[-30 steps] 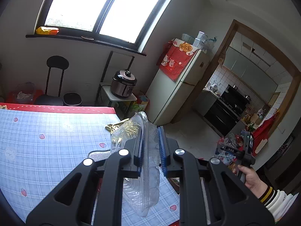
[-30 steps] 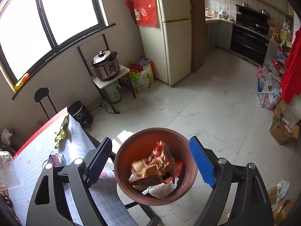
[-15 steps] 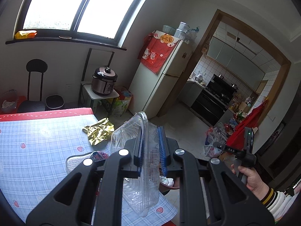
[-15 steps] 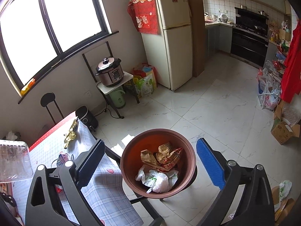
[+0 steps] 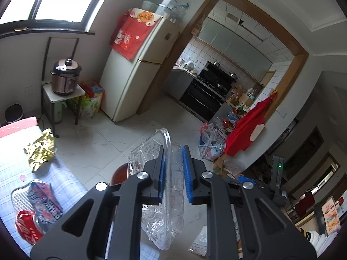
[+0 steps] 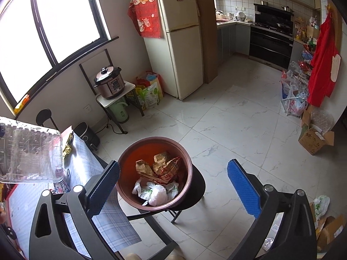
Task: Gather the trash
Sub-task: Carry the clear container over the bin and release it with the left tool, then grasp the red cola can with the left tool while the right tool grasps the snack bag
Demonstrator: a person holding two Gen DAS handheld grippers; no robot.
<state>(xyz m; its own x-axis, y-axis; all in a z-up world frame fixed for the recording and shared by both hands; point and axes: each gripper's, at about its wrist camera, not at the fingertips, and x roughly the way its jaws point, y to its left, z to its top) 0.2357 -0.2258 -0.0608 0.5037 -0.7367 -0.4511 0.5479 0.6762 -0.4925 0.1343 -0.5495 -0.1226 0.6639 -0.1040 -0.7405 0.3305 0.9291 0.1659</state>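
Note:
My left gripper (image 5: 173, 151) is shut on a clear plastic clamshell container (image 5: 164, 223), held on edge past the table's end. A reddish-brown bin (image 6: 130, 162) stands on a black stool (image 6: 197, 186) and holds brown wrappers and white plastic bags. In the left wrist view its rim (image 5: 119, 173) shows just behind the container. My right gripper (image 6: 173, 166) hangs above the bin, jaws wide open with nothing between them. In the right wrist view the container (image 6: 30, 151) is at the left, over the table edge. A gold foil wrapper (image 5: 41, 149), a snack packet (image 5: 43, 197) and a red can (image 5: 28, 227) lie on the table.
The table (image 5: 13, 169) has a blue checked cloth. A fridge (image 6: 180, 49) and a rice cooker (image 6: 110, 82) on a small stand line the far wall. Cardboard boxes (image 6: 314, 140) and plastic bags (image 6: 292, 99) sit on the floor at the right.
My left gripper has swung right with the container, from over the table to beside the bin. My right gripper's jaws have spread wider, and the wrappers have settled lower in the bin.

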